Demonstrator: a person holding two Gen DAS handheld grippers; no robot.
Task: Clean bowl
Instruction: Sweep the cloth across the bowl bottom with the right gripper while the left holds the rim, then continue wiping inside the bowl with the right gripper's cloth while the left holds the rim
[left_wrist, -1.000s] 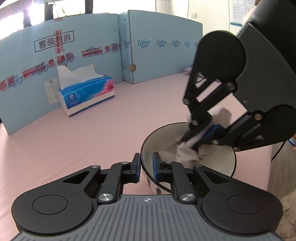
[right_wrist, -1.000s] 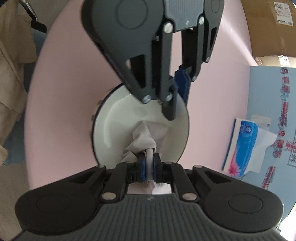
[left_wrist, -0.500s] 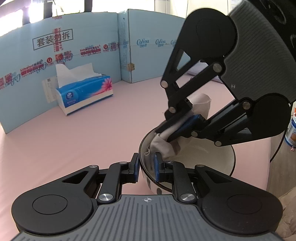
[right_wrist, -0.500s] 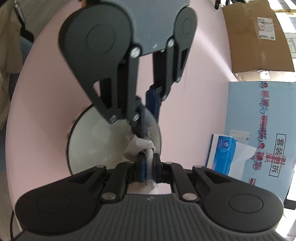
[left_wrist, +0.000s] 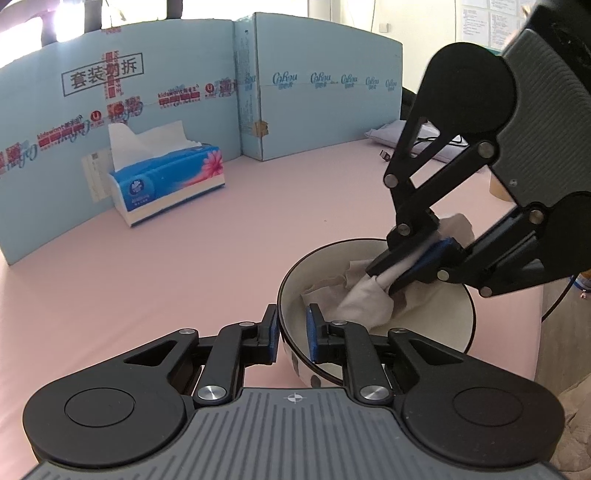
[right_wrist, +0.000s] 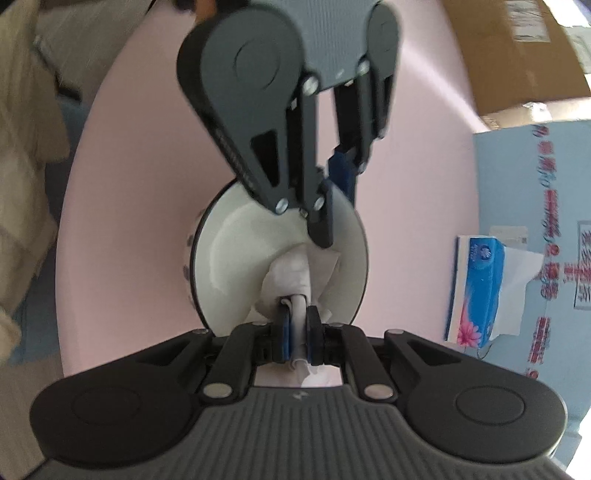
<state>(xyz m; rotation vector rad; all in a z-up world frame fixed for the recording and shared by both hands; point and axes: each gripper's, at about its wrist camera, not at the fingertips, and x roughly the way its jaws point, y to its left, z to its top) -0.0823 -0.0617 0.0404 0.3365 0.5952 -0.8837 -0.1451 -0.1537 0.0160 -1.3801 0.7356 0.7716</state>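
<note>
A white bowl with a dark rim stands on the pink table. My left gripper straddles its near rim, one blue pad outside and one inside. Its jaws are closing and press on the wall. My right gripper reaches down into the bowl from the right, shut on a crumpled white tissue that rests against the inner surface. In the right wrist view the tissue bulges out ahead of the right gripper over the bowl. The left gripper grips the far rim there.
A blue tissue box with a sheet sticking up stands at the back left, in front of light blue cardboard panels. A brown cardboard box lies beyond the table. Cloth lies off the table's right edge.
The right gripper swept the tissue across the bowl, to the left rim and back toward the right side, rolling a little. The left gripper stayed on the rim.
</note>
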